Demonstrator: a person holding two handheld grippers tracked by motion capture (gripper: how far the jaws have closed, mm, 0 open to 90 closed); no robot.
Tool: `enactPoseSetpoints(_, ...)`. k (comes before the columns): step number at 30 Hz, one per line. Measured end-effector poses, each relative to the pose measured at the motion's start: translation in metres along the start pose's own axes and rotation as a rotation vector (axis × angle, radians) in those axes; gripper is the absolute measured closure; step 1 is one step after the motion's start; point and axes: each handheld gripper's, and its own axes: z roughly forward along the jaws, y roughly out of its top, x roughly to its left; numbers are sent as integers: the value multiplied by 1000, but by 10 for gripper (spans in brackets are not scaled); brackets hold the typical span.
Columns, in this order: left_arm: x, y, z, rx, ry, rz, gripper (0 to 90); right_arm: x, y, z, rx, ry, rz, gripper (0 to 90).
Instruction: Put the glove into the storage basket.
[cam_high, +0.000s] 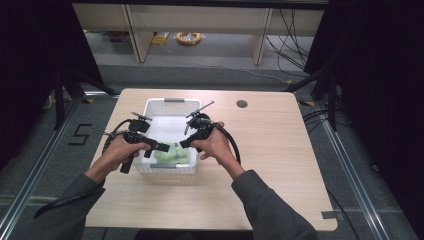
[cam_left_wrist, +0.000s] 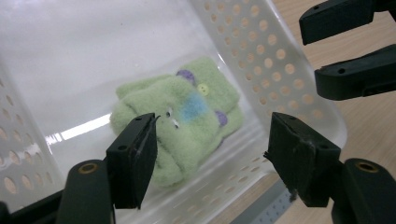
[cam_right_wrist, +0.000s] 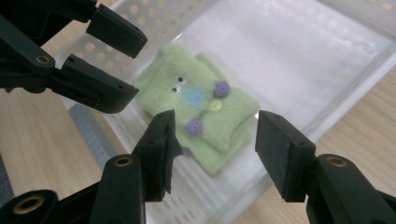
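- Cloth (cam_high: 175, 153): a folded green fleece piece with purple dots, a yellow button and a blue patch; it lies flat on the floor of the basket (cam_high: 170, 101), at the end nearest you.
- Basket: white, perforated walls, standing on the table (cam_high: 280, 150).
- Your left gripper (cam_high: 156, 148): released, jaws spread above the cloth, nothing between the pads and no contact.
- Your right gripper (cam_high: 186, 142): likewise released, jaws apart over the cloth, clear of it.
- The two grippers face each other across the basket's near end, close together.
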Motion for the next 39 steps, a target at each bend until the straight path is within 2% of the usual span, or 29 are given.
enactPoseSetpoints(4,-4,-1,-5,-23,0,0,323,-1,-3,-11,-19,4,-6,473)
enactPoseSetpoints(5,-5,-2,-6,-28,-6,6,322,-1,-4,-14,-18,0,6,470)
enactPoseSetpoints(7,-9,-3,-8,-45,-8,1,320,-3,-7,-20,-38,4,-11,460)
enactPoseSetpoints(9,-13,-4,-11,-56,-12,5,319,-3,-10,-25,-31,7,16,455)
enactPoseSetpoints(10,-15,-5,-12,-66,-18,3,318,-5,-12,-27,-41,6,2,453)
enactPoseSetpoints(11,-17,-6,-13,-63,-22,5,318,-3,-14,-31,-22,19,38,450)
enactPoseSetpoints(12,-19,-6,-14,-74,-22,10,318,-6,-15,-32,-40,4,18,450)
enactPoseSetpoints(14,-23,-8,-16,-81,-30,21,317,-9,-19,-36,-60,19,1,449)
enactPoseSetpoints(16,-28,-9,-18,-91,-34,24,316,-12,-23,-41,-74,10,-12,446)
enactPoseSetpoints(18,-32,-11,-20,-86,-40,45,315,-13,-27,-46,-80,13,-6,445)
enactPoseSetpoints(19,-35,-12,-19,-101,-46,34,312,-13,-29,-49,-81,9,3,445)
enactPoseSetpoints(20,-37,-13,-20,-96,-50,46,311,-13,-31,-53,-61,-13,30,444)
enactPoseSetpoints(21,-39,-14,-20,-92,-53,58,310,-15,-33,-54,-88,1,-1,443)
enactPoseSetpoints(22,-42,-16,-20,-105,-59,42,309,-15,-35,-58,-81,-3,17,441)
enactPoseSetpoints(23,-45,-17,-20,-104,-62,50,309,-15,-37,-59,-96,5,4,440)
enactPoseSetpoints(24,-47,-18,-20,-101,-75,60,308,-14,-39,-62,-79,-7,31,438)
enactPoseSetpoints(25,-49,-19,-20,-109,-75,63,307,-16,-42,-64,-102,13,1,437)
enactPoseSetpoints(26,-52,-21,-20,-111,-81,67,306,-16,-43,-66,-87,1,23,436)
enactPoseSetpoints(28,-56,-23,-21,-111,-94,78,304,-18,-48,-69,-108,11,0,432)
enactPoseSetpoints(29,-59,-25,-20,-116,-96,80,304,-17,-50,-70,-99,13,16,431)
enactPoseSetpoints(30,-62,-27,-20,-114,-107,86,303,-18,-52,-72,-113,18,-1,429)
enactPoseSetpoints(32,-66,-29,-21,-121,-112,94,301,-19,-57,-75,-114,21,3,425)
enactPoseSetpoints(33,-69,-31,-21,-126,-111,95,300,-19,-59,-77,-111,19,20,423)
enactPoseSetpoints(35,-73,-34,-20,-137,-117,96,300,-21,-65,-80,-127,17,7,417)
enactPoseSetpoints(36,-74,-35,-20,-132,-121,104,298,-22,-66,-81,-131,13,7,413)
enactPoseSetpoints(37,-75,-36,-19,-132,-128,104,294,-22,-69,-83,-120,15,27,409)
enactPoseSetpoints(38,-77,-38,-19,-137,-130,104,290,-24,-71,-84,-137,9,13,405)
enactPoseSetpoints(39,-79,-40,-18,-138,-139,103,288,-25,-74,-86,-132,2,18,403)
